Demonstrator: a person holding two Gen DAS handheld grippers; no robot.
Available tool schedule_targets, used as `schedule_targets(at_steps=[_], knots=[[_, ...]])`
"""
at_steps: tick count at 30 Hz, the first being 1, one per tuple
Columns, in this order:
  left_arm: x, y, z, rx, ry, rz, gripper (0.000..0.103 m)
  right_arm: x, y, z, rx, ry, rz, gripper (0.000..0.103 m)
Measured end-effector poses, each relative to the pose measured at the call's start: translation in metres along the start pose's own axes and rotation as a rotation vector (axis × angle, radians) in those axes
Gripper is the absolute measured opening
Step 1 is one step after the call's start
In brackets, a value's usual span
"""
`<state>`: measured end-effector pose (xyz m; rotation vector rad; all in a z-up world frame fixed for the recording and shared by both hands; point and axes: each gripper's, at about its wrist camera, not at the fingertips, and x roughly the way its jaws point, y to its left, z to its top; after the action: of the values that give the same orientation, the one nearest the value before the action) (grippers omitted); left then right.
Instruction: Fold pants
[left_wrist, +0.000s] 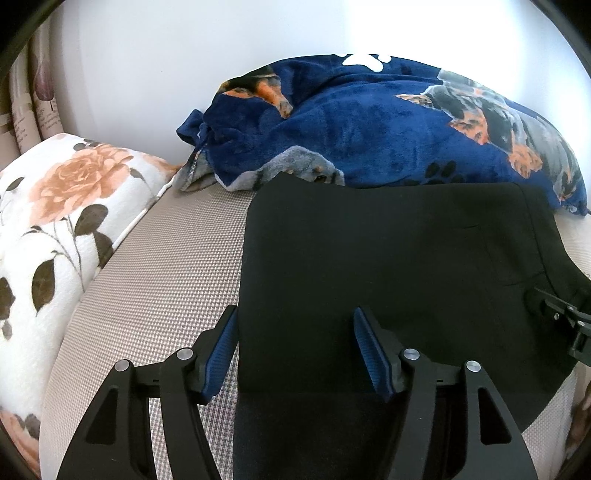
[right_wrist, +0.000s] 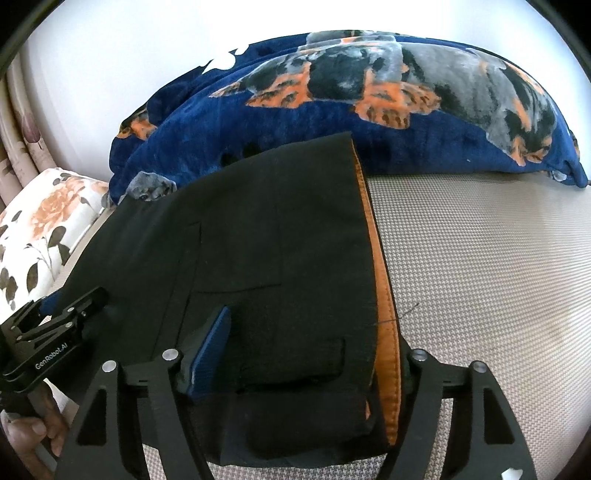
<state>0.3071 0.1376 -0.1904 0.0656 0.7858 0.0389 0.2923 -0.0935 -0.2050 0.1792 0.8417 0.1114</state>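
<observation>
Two grippers, both yours, jaws spread wide, nothing pinched. Left gripper (left_wrist: 295, 347) straddles left edge of black pants (left_wrist: 388, 266): one blue pad on beige mattress (left_wrist: 166, 266), other on cloth. Right gripper (right_wrist: 314, 354) straddles orange-lined waistband (right_wrist: 384, 314); right finger hidden under it. Pants lie flat on mattress. Dog-print blanket (left_wrist: 369, 122) at 12 o'clock, floral pillow (left_wrist: 55, 229) at 9.

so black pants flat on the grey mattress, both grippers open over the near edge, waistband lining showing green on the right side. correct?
Not quite: the lining along the right edge of the black pants is orange, not green, as the right wrist view shows. The rest stands: pants flat on the grey mattress, left gripper and right gripper open over the near edge.
</observation>
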Motion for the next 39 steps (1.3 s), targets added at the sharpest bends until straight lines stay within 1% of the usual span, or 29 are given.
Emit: schedule_targets(at_steps=[7,17,25,39], knots=[[-0.0015,0.0005,-0.0006,0.008,-0.002,0.022,0.067,0.0009,0.0011,0.0001,-0.007,0.001,-0.015,0.075],[-0.001,0.0009,-0.0011,0.011,-0.001,0.03,0.068,0.0009,-0.0004,0.0013,-0.01,0.004,-0.017,0.078],[-0.0009,0.0009,-0.0011,0.012,0.0,0.032,0.07,0.0026,0.0017,0.002,-0.022,0.01,-0.02,0.086],[-0.0004,0.0045,-0.0008,0.012,0.002,0.039,0.073,0.003,0.004,0.0016,-0.029,0.014,-0.033,0.089]])
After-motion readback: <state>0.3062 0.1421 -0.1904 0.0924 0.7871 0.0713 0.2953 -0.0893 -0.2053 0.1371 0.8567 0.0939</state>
